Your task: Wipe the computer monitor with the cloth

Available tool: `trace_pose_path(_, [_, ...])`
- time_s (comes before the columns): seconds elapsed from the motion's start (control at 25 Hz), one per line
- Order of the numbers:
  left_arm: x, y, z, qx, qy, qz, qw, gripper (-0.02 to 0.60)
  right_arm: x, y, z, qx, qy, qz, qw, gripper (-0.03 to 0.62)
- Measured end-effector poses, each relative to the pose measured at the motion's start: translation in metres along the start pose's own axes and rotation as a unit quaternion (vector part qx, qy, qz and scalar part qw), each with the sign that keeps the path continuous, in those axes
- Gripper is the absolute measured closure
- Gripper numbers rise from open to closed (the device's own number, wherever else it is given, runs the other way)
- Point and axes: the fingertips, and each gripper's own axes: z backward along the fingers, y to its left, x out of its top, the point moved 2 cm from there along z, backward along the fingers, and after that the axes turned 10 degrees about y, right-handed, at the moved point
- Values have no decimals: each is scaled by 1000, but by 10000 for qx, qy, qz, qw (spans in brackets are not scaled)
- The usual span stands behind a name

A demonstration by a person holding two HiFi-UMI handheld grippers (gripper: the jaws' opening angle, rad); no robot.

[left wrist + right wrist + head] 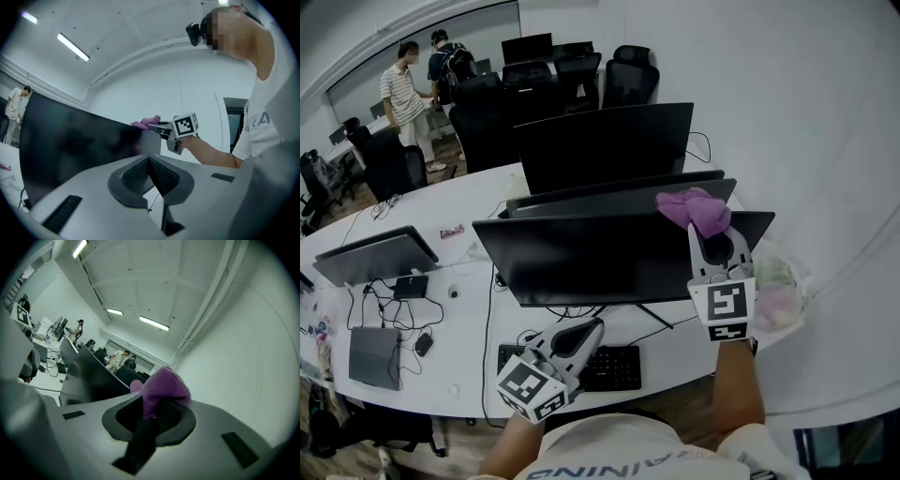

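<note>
The near black monitor (609, 258) stands on the white desk (469, 328), its screen dark. My right gripper (710, 230) is shut on a purple cloth (694, 211) and holds it at the monitor's top right corner. In the right gripper view the cloth (164, 387) bunches up between the jaws of the right gripper (152, 406), with the monitor (89, 378) to the left. My left gripper (592, 328) hangs low below the screen, over the keyboard, shut on nothing. In the left gripper view the pads (140, 171) of the left gripper (149, 161) meet, with the monitor (70, 140) and the cloth (146, 123) beyond.
A black keyboard (600, 367) lies under the monitor. More monitors (609, 141) stand behind it and another one (380, 255) to the left, among cables. A plastic bag (778, 291) sits at the desk's right end by the white wall. Two people (398, 94) stand far back near office chairs (628, 75).
</note>
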Motion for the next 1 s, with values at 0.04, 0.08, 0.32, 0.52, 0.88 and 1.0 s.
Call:
trace_pose_path(0.04, [0, -1, -4, -13, -6, 15, 10000, 574, -2, -4, 1, -19, 9, 2, 10000, 539])
trace_pose_path(0.08, [0, -2, -7, -28, -10, 32, 10000, 574, -4, -7, 1, -39, 19, 3, 10000, 539])
trace_pose_path(0.32, [1, -10, -27, -160, -21, 52, 9999, 575, -22, -34, 8, -229, 107, -29, 9997, 539])
trace_pose_path(0.52, [1, -12, -38, -228, -18, 63, 9997, 574, -34, -54, 11, -424, 186, -49, 9989, 539])
trace_pose_path(0.88, [1, -18, -57, -428, 33, 11, 9991, 574, -51, -90, 14, -761, 387, -83, 9963, 539])
trace_pose_path(1.0, [1, -19, -62, -467, 51, 29, 9989, 575, -59, -103, 16, -894, 460, -106, 9949, 539])
